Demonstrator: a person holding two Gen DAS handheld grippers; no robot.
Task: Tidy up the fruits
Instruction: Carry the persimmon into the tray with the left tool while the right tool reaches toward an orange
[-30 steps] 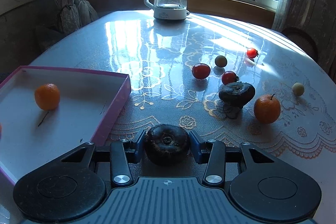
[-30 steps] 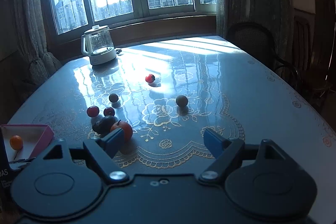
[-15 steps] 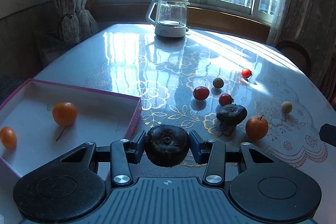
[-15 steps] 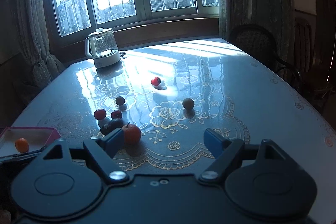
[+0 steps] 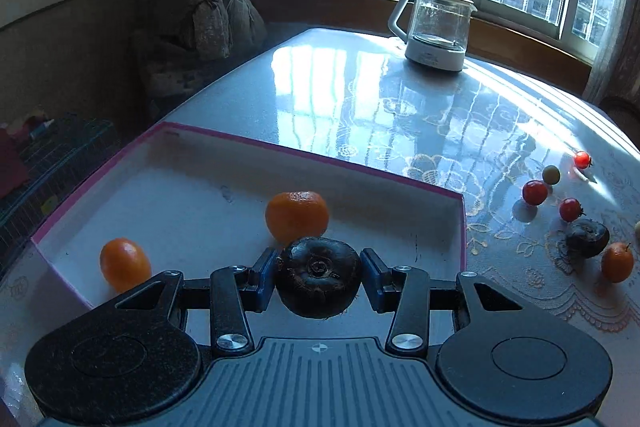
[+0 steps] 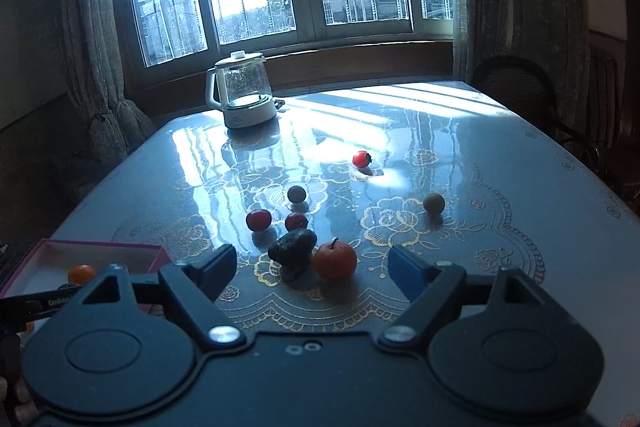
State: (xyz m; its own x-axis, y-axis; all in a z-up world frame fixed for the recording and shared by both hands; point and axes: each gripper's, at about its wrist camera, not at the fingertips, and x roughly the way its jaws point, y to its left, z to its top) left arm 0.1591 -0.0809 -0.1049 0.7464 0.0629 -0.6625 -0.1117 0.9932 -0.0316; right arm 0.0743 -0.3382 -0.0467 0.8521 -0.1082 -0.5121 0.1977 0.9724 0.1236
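Left gripper [image 5: 318,277] clamps a dark, wrinkled round fruit [image 5: 318,277] over the pink-rimmed white box [image 5: 463,227], near two glossy oranges [image 5: 297,215]. Right gripper [image 6: 312,265] gapes wide, empty, above the lace-patterned table [image 6: 500,227]; "GenRobot" lettering [image 6: 60,301] reads partly at left.

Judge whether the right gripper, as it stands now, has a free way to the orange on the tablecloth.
Probably yes. The right gripper is open and empty, and the orange sits just ahead between its fingers. The dark fruit touching the orange's left side could get nudged.
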